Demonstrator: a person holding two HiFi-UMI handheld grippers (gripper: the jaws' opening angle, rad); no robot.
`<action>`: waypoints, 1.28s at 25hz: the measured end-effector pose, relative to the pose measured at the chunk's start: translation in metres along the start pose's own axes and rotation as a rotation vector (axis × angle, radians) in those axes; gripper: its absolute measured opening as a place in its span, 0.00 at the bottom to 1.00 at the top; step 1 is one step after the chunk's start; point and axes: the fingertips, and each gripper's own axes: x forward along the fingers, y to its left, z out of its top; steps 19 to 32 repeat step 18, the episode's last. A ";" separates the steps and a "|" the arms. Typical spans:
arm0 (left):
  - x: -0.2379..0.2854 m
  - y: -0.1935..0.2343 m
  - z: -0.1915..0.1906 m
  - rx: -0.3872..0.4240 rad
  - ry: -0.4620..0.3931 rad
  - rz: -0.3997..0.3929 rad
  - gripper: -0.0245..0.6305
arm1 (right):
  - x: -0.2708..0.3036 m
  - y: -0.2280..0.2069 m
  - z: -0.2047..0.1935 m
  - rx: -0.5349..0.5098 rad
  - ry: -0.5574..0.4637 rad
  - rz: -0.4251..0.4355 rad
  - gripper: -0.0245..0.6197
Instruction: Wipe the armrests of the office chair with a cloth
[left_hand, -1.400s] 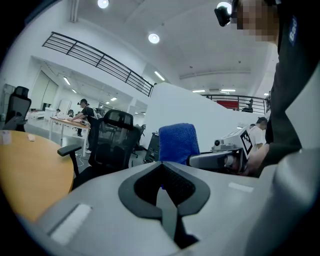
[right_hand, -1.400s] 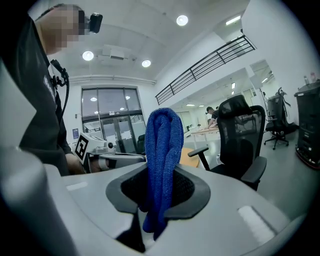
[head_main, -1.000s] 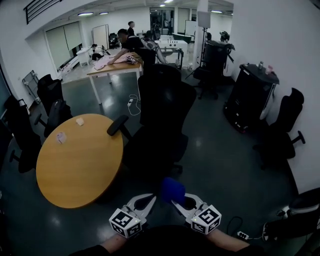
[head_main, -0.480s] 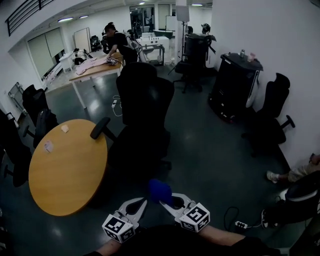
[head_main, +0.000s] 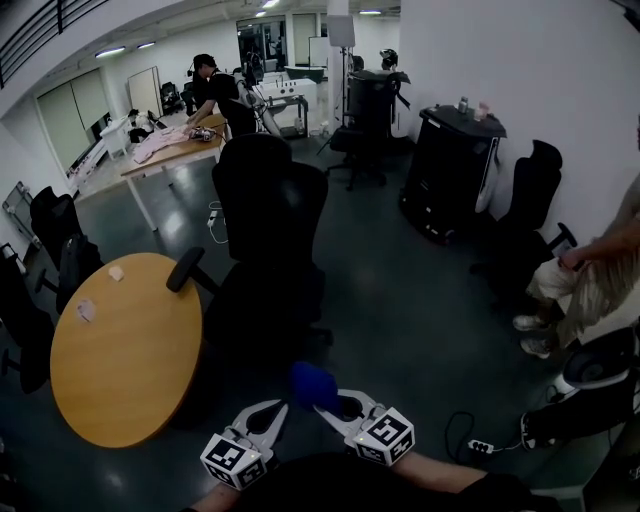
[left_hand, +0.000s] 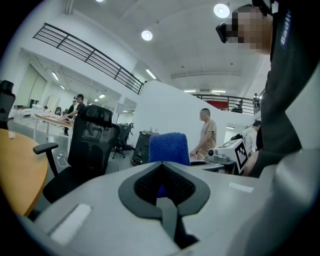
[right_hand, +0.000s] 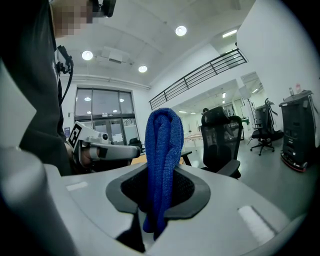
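The black high-backed office chair (head_main: 268, 240) stands ahead of me beside the round table, its left armrest (head_main: 185, 268) sticking out toward the table. My right gripper (head_main: 325, 405) is low and close to my body, shut on a folded blue cloth (head_main: 312, 385) that stands up between its jaws (right_hand: 162, 145). My left gripper (head_main: 280, 408) is beside it, shut with nothing in it. Both are well short of the chair. In the left gripper view the chair (left_hand: 90, 145) and one armrest (left_hand: 46, 147) show at the left, and the cloth (left_hand: 169, 147) beyond the jaws.
A round wooden table (head_main: 120, 350) stands left of the chair. A person (head_main: 600, 270) stands at the right, near a black cabinet (head_main: 455, 170) and other black chairs (head_main: 530, 200). Another person leans over a far desk (head_main: 170, 145). A power strip (head_main: 480, 447) lies on the dark floor.
The chair and the table have slid left in the head view, and a standing person has come into view at the right. Both grippers keep their pose, cloth still held.
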 end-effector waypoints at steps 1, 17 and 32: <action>0.001 -0.001 0.002 0.002 0.002 0.000 0.06 | 0.000 -0.001 0.001 0.001 0.000 -0.002 0.18; -0.002 0.007 -0.002 0.001 0.000 -0.008 0.06 | 0.007 0.000 0.001 -0.011 -0.001 0.001 0.18; -0.002 0.007 -0.002 0.001 0.001 -0.009 0.06 | 0.007 0.000 0.001 -0.011 -0.001 0.001 0.18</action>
